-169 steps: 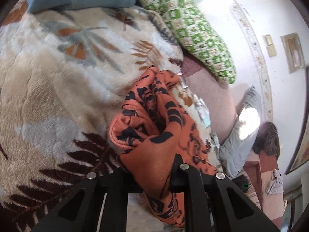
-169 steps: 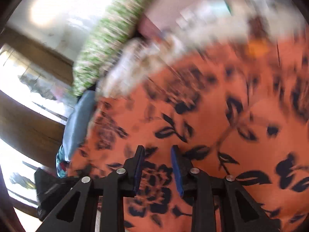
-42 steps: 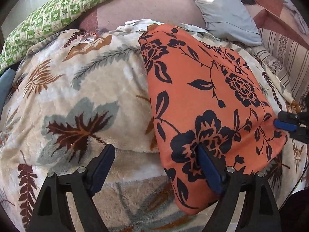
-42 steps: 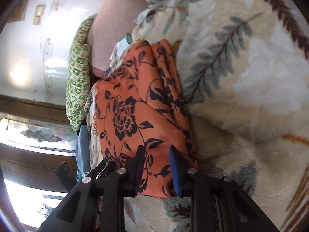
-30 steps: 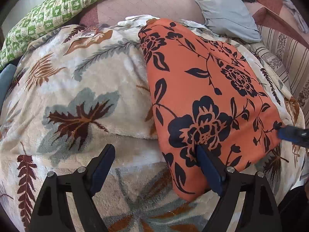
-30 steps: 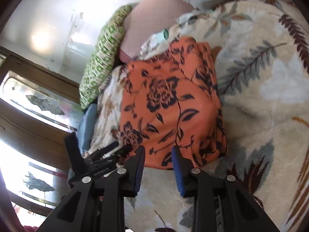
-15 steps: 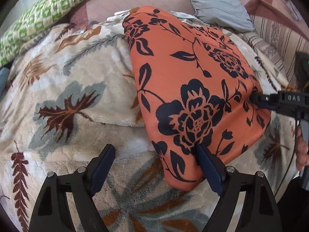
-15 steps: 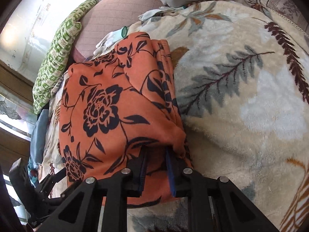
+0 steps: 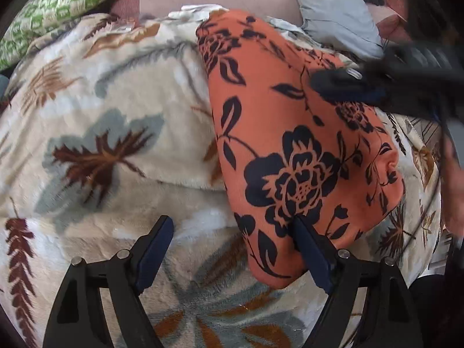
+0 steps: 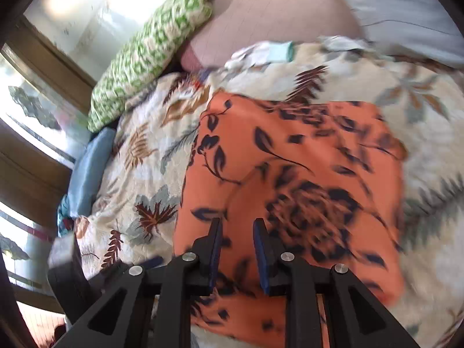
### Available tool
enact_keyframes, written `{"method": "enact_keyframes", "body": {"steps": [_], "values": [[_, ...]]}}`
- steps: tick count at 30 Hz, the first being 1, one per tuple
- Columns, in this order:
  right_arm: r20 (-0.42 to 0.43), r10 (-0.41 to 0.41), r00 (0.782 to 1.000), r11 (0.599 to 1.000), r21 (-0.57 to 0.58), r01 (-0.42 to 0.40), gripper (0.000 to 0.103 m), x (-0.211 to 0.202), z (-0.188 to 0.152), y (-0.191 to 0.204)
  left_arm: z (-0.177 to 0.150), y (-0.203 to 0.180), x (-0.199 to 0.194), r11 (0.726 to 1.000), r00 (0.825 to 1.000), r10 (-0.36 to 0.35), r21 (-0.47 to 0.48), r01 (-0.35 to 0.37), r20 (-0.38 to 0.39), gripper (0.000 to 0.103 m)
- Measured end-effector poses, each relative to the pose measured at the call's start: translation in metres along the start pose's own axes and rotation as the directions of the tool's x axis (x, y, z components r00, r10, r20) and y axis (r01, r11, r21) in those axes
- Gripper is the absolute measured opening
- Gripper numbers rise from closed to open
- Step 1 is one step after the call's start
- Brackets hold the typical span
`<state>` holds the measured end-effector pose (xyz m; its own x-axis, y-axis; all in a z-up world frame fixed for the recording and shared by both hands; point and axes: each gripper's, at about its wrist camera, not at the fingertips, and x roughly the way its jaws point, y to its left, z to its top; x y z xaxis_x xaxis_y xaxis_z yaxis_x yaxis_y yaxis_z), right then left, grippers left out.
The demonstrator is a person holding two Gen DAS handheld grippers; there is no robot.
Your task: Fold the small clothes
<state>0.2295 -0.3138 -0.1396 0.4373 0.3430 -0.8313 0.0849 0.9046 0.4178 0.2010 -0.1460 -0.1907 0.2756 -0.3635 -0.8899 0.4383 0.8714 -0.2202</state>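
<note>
Showing no readable writing: orange floral garment (image 9: pixel 290 145)

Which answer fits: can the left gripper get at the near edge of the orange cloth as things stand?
Probably yes. The left gripper is open, one finger already beside the orange cloth, its near edge lying bare on the blanket. The right gripper works further back.

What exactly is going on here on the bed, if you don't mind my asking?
A person is folding an orange floral garment on a leaf-patterned blanket, with a hand-held gripper in each hand. The left hand-held gripper is wide open at the garment's near edge, one finger on the cloth and nothing pinched. The right hand-held gripper is over the garment, blurred with motion, its jaws opening with only a narrow gap and no cloth clearly pinched. The garment lies fairly flat, already folded over.
</note>
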Motion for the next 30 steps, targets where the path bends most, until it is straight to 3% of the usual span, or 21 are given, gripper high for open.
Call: {"method": "enact_keyframes", "body": {"steps": [3, 9, 15, 21, 24, 26, 30], "values": [[-0.093, -0.032, 0.995, 0.999, -0.031, 0.029, 0.025, 0.042, 0.030, 0.014, 0.000, -0.002, -0.001, 0.999, 1.000, 0.009, 0.031, -0.009, 0.013, 0.085], [-0.129, -0.083, 0.988, 0.997, -0.010, 0.083, 0.025, 0.083, 0.083, 0.020, -0.003, -0.004, 0.002, 0.998, 1.000, 0.009, 0.060, -0.011, 0.028, 0.085], [-0.216, -0.123, 0.969, 0.992, 0.010, 0.128, 0.024, 0.128, 0.108, 0.019, -0.009, -0.005, -0.001, 0.998, 0.999, -0.009, 0.065, 0.007, 0.037, 0.085], [-0.170, -0.132, 0.977, 0.990, 0.031, 0.140, 0.024, 0.127, 0.117, 0.023, -0.005, 0.011, -0.013, 0.996, 0.996, -0.081, 0.029, 0.080, 0.037, 0.085], [-0.048, -0.046, 0.998, 0.996, 0.070, 0.049, 0.024, 0.091, 0.114, 0.015, 0.006, 0.024, -0.032, 0.996, 0.988, -0.090, -0.015, 0.092, 0.129, 0.085], [0.025, 0.006, 1.000, 0.994, 0.106, -0.009, 0.024, 0.063, 0.109, 0.003, 0.018, 0.029, -0.042, 0.996, 0.977, -0.072, -0.042, 0.082, 0.203, 0.085], [0.068, -0.052, 0.996, 0.993, 0.111, 0.045, 0.024, 0.022, 0.086, -0.021, 0.052, 0.026, -0.043, 0.994, 0.950, -0.035, -0.088, 0.066, 0.311, 0.085]]}}
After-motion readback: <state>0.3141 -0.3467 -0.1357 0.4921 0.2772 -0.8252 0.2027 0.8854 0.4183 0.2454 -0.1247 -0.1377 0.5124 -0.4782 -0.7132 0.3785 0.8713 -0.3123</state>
